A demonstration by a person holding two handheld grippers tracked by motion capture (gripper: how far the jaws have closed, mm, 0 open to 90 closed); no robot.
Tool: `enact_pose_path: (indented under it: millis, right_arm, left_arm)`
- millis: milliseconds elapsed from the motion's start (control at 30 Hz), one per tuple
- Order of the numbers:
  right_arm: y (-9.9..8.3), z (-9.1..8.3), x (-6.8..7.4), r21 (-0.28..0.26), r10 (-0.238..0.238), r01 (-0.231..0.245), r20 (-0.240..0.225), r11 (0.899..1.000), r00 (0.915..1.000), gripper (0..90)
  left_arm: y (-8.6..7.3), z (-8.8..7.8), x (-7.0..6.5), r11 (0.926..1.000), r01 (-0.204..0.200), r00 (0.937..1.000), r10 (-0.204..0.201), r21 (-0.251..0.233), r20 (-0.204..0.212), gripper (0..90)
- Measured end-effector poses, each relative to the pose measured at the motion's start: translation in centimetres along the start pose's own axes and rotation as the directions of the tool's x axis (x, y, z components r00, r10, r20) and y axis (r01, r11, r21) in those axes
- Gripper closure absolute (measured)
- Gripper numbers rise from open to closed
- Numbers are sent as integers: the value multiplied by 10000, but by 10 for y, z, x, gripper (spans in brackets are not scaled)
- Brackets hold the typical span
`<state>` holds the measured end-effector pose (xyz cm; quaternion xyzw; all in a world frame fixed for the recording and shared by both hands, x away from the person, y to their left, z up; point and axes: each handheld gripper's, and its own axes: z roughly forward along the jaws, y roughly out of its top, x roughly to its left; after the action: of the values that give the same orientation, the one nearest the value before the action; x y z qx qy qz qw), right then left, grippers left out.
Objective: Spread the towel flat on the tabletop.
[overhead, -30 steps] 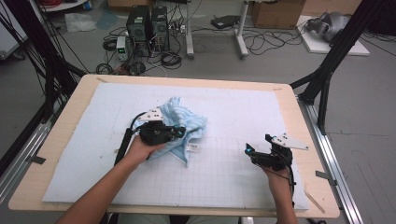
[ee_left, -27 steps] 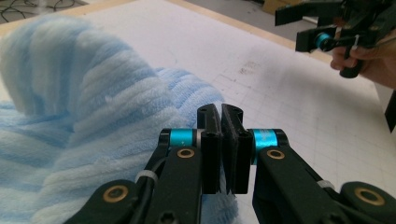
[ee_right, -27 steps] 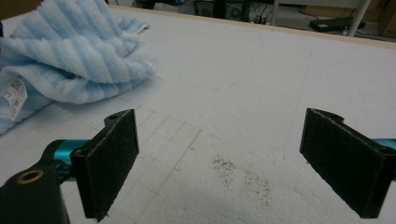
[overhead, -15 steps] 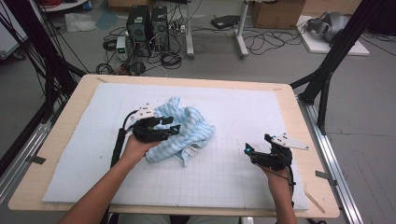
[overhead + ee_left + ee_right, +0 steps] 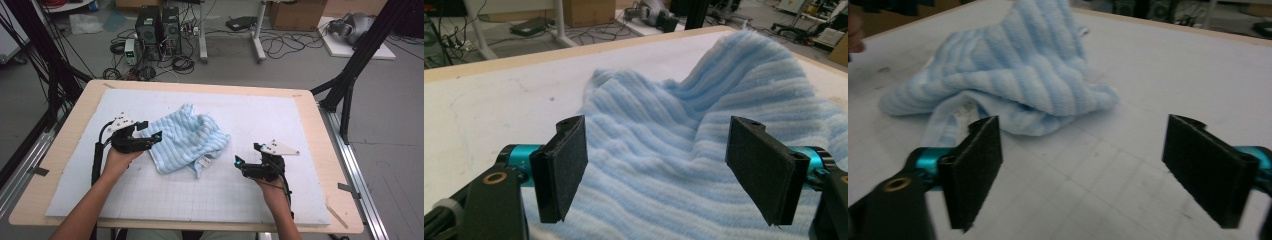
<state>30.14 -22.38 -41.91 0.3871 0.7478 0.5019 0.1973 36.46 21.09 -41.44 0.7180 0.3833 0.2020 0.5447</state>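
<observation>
A light blue striped towel lies rumpled on the white gridded mat, left of the middle. My left gripper rests at its left edge. Its jaws have just been opening and stand wide, with the towel lying under and between the pads, which do not press on it. My right gripper hovers over bare mat, right of the towel's lower corner. Its jaws have just been closing slightly but still stand wide, nothing between them. The right gripper looks at the towel ahead.
The mat covers most of a wooden table. Behind the table the floor holds computer cases, cables and a cardboard box. Black frame legs stand at both back corners.
The left gripper has opened and let go of the towel after drawing it leftward; the towel now lies flatter and wider. The right gripper has slid left toward the towel.
</observation>
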Motion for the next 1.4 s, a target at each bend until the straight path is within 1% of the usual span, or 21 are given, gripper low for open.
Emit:
enact_pose_path:
  millis: [67,100,167,200,300,333,367,433,467,533,600,633,667,733,867,967,1000,1033,1200,1300,1400]
  right_arm:
    - [1,4,4,62,-7,8,-177,10000,9998,209]
    - [3,13,11,313,-36,60,-770,9995,9970,304]
    - [4,25,21,619,-115,190,-1196,9979,9928,378]
    - [4,25,21,619,-115,190,-1196,9979,9928,378]
    - [6,47,41,1044,-339,544,-1892,9930,9814,408]
    - [7,61,55,1340,-562,879,-2245,9871,9728,407]
    - [7,61,55,1340,-562,879,-2245,9871,9728,407]
    - [7,79,72,1649,-627,1035,-2360,9809,9697,404]
    - [7,79,72,1649,-627,1035,-2360,9809,9697,404]
    - [5,94,81,2224,-916,1298,-1741,9663,9805,474]
    - [4,98,82,2396,-952,1339,-1662,9616,9815,523]
    - [4,101,81,2625,-829,1247,-1648,9568,9828,648]
    - [4,101,81,2625,-829,1247,-1648,9568,9828,648]
    - [4,99,80,2615,-1019,1495,-1868,9535,9771,758]
    - [6,91,76,2649,-1229,1709,-1883,9490,9744,806]
    - [11,64,62,2477,-1229,1596,-1573,9556,9799,813]
    - [11,64,62,2477,-1229,1596,-1573,9556,9799,813]
    - [10,47,51,2445,-1251,1541,-1300,9573,9836,818]
    - [-9,11,27,2715,-869,993,-573,9573,9946,819]
    - [-14,0,22,2798,-724,853,-560,9563,9958,819]
    - [-17,-14,22,2988,-946,1039,-453,9486,9945,821]
  left_arm:
    - [-5,-3,5,10000,84,9999,-84,52,-73,256]
    - [-7,-5,7,9999,76,9999,-75,95,-89,265]
    - [-10,-6,11,9998,132,9998,-130,169,-152,272]
    - [-11,-7,12,9997,197,9996,-194,148,-186,272]
    - [-12,-7,13,9997,212,9996,-210,105,-211,284]
    - [-12,-7,13,9998,165,9997,-162,132,-205,292]
    - [-12,-7,13,9998,160,9997,-158,120,-212,292]
    - [-12,-6,13,9998,96,9997,-92,186,-205,295]
    - [-12,-6,13,9997,96,9997,-91,204,-214,295]
    - [-13,-5,12,9996,112,9997,-105,258,-235,299]
    - [-14,-5,12,9994,82,9998,-75,343,-198,302]
    - [-14,-4,12,9993,75,9998,-69,365,-185,305]
    - [-14,-4,12,9992,73,9998,-66,390,-184,305]
    - [-15,-3,12,9990,70,9999,-63,446,-153,309]
    - [-16,-2,12,9985,65,9999,-57,545,-148,313]
    - [-16,-3,13,9988,89,9998,-81,484,-154,318]
    - [-16,-4,13,9987,136,9998,-129,486,-156,318]
    - [-16,-4,14,9988,139,9998,-131,465,-173,319]
    - [-17,-2,13,9985,122,9998,-114,534,-154,322]
    - [-17,-1,11,9982,25,9999,-18,599,-110,324]
    - [-19,2,9,9966,-121,9999,127,819,-66,327]
